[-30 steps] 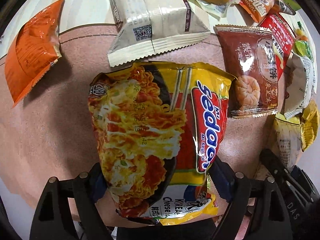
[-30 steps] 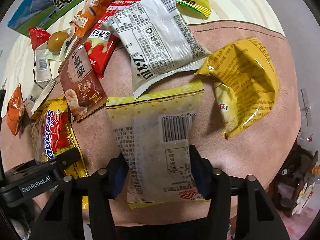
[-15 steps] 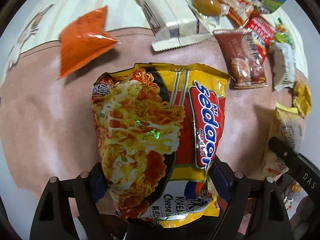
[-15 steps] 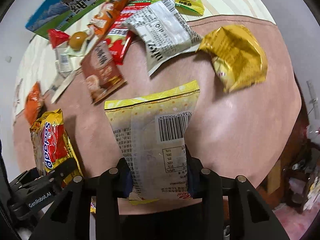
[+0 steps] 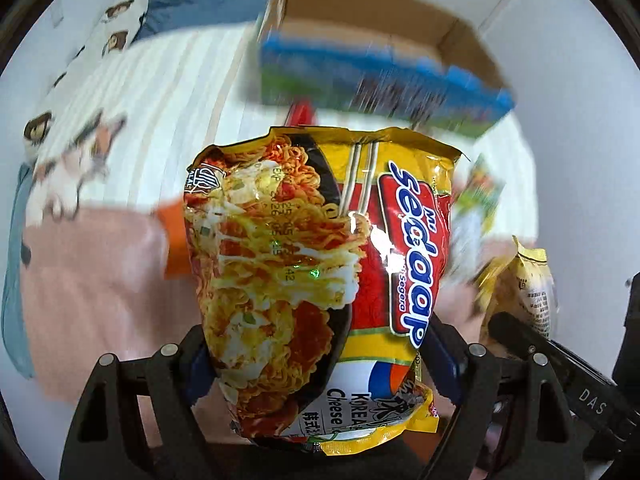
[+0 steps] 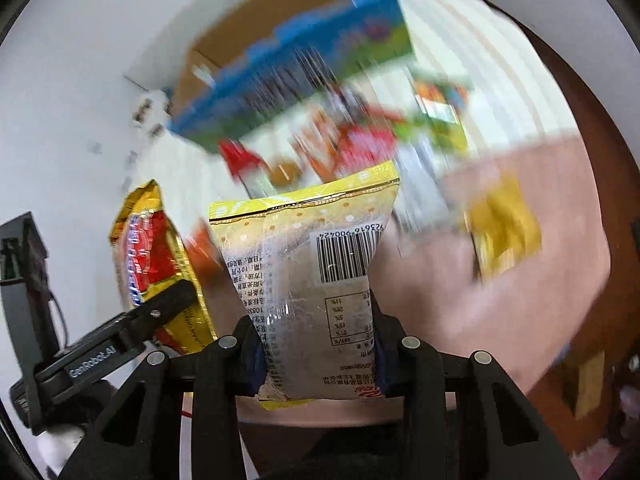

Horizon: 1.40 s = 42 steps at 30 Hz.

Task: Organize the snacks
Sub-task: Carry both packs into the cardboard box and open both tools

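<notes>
The left gripper (image 5: 320,360) clamps a glossy yellow-and-red instant noodle packet (image 5: 320,272), while the right gripper (image 6: 318,344) pinches a pale yellow barcoded snack pouch (image 6: 312,288), both above a pink cloth (image 6: 520,300).

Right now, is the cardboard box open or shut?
Open. The box shows its bare brown inside from above, no flap over it, in both wrist views. Blur hides whether anything lies inside.

I count 2 tools: the left tool (image 5: 316,364) and the right tool (image 6: 316,344). I see 1 noodle packet (image 5: 320,280), 1 pale yellow snack packet (image 6: 312,280), 1 open cardboard box (image 5: 376,44) and 1 crumpled yellow bag (image 6: 504,232). The remaining wrappers are too blurred for me to count.
</notes>
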Each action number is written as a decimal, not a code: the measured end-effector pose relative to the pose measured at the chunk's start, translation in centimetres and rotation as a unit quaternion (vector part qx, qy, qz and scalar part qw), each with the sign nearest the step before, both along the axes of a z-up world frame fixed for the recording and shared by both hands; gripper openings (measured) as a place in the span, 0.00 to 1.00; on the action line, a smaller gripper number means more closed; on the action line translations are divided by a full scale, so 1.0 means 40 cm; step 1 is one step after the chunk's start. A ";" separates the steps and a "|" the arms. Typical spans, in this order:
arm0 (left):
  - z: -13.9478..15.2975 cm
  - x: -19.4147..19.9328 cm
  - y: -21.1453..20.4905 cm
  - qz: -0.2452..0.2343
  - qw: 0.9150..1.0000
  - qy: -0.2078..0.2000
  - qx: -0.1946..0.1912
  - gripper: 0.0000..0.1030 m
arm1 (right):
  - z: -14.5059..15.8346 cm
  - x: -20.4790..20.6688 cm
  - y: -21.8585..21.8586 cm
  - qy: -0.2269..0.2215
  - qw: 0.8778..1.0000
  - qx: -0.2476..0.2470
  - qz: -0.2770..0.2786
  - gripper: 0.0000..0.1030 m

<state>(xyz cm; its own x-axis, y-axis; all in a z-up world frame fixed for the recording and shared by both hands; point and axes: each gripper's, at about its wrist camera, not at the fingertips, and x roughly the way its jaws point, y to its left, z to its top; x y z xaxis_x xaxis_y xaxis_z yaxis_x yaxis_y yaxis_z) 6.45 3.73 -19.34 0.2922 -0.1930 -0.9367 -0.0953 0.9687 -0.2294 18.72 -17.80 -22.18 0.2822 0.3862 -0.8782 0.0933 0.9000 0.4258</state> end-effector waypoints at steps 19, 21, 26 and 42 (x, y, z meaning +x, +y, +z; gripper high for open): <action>0.070 0.750 -0.084 0.039 0.999 -0.004 0.014 0.82 | 0.131 0.784 0.021 -0.063 0.996 -0.014 0.065 0.41; 0.028 0.796 -0.085 0.034 0.999 0.013 0.010 0.82 | 0.098 0.836 0.025 -0.048 0.996 -0.021 0.069 0.41; -0.067 0.901 -0.097 0.020 0.998 0.057 0.014 0.82 | 0.018 0.940 0.042 -0.015 0.996 -0.039 0.084 0.41; -0.194 0.956 -0.119 0.020 0.995 0.096 0.013 0.89 | -0.178 1.071 0.080 0.044 0.987 -0.083 0.134 0.96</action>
<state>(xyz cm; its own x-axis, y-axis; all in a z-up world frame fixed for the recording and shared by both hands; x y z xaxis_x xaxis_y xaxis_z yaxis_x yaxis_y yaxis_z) 44.69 -1.01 -27.10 0.1152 -0.1594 -0.9805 -0.1730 0.9687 -0.1778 61.55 -14.59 -29.30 0.1089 0.2860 -0.9520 -0.1264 0.9539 0.2721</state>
